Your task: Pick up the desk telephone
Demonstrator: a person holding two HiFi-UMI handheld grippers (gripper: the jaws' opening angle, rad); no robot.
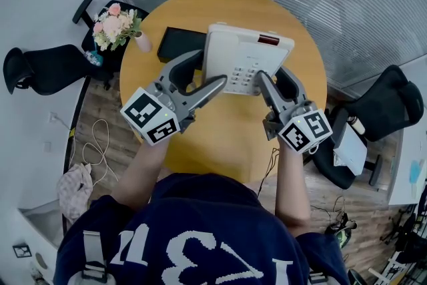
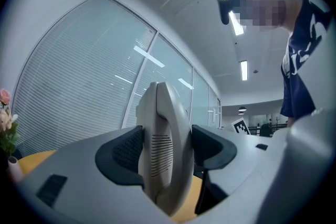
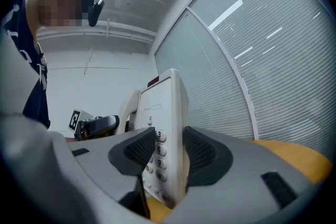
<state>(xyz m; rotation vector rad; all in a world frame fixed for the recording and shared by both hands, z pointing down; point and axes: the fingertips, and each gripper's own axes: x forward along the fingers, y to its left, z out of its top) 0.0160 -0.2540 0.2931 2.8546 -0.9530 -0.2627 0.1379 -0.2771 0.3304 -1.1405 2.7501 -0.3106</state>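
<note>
The desk telephone (image 1: 247, 57) sits in the upper middle of the head view, over the round wooden table (image 1: 220, 143), white with a small red strip (image 1: 269, 40) near its top right corner. You hold it from both sides.

Your left gripper (image 1: 212, 68) is clamped on its left edge. In the left gripper view the grey handset side (image 2: 163, 155) stands between the dark pads (image 2: 123, 149) of that gripper (image 2: 167, 147), both pressing on it.

Your right gripper (image 1: 272, 75) is clamped on the lower right edge. In the right gripper view the phone's keypad edge (image 3: 168, 113) fills that gripper (image 3: 170, 152), one pad (image 3: 139, 149) lying over the column of number keys.

Just left of the phone lies a flat black object (image 1: 175, 42). A vase of pink flowers (image 1: 117, 27) stands at the table's upper left rim. Black office chairs stand at the left (image 1: 47, 67) and right (image 1: 383, 110) edges.
</note>
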